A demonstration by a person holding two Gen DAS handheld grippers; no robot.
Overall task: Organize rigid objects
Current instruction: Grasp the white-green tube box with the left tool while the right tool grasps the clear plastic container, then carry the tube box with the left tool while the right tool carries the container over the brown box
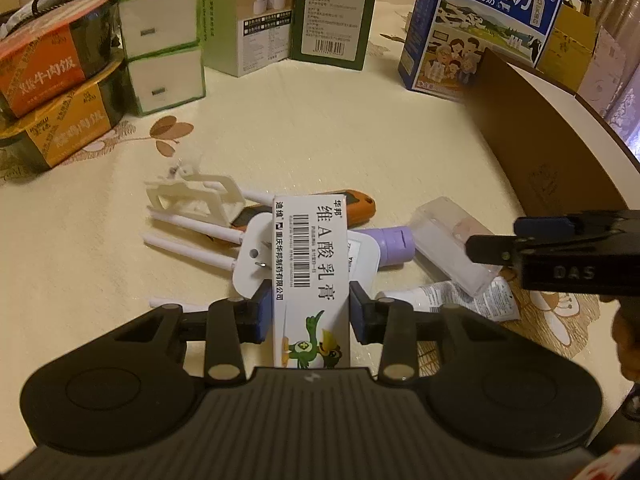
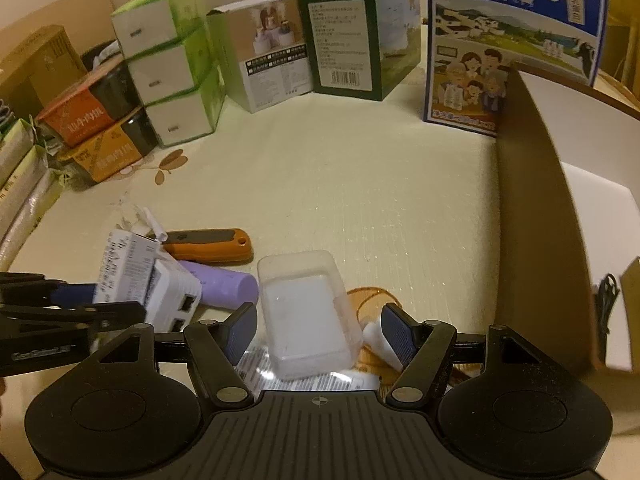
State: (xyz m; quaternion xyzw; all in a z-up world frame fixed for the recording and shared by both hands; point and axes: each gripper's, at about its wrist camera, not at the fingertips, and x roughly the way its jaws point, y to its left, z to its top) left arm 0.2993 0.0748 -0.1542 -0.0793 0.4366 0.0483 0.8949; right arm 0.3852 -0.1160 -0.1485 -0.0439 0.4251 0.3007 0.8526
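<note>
My left gripper (image 1: 310, 312) is shut on a long white ointment box (image 1: 310, 264) with a barcode and a green cartoon bird, held over a pile of small items. The box also shows at the left of the right wrist view (image 2: 122, 266). My right gripper (image 2: 318, 330) is open around a clear plastic case (image 2: 308, 312) lying on the table; its pads stand apart from the case's sides. The pile holds a white router with antennas (image 1: 192, 216), an orange and grey tool (image 2: 208, 245), a purple bottle (image 2: 224, 284), a white charger (image 2: 172, 294) and a crumpled sachet (image 1: 460, 300).
An open brown cardboard box (image 2: 532, 216) with a white inside stands at the right. At the back stand a blue milk carton (image 2: 512, 40), a dark green box (image 2: 344, 44), stacked tissue boxes (image 2: 168, 68) and two rice-meal tubs (image 1: 52, 92).
</note>
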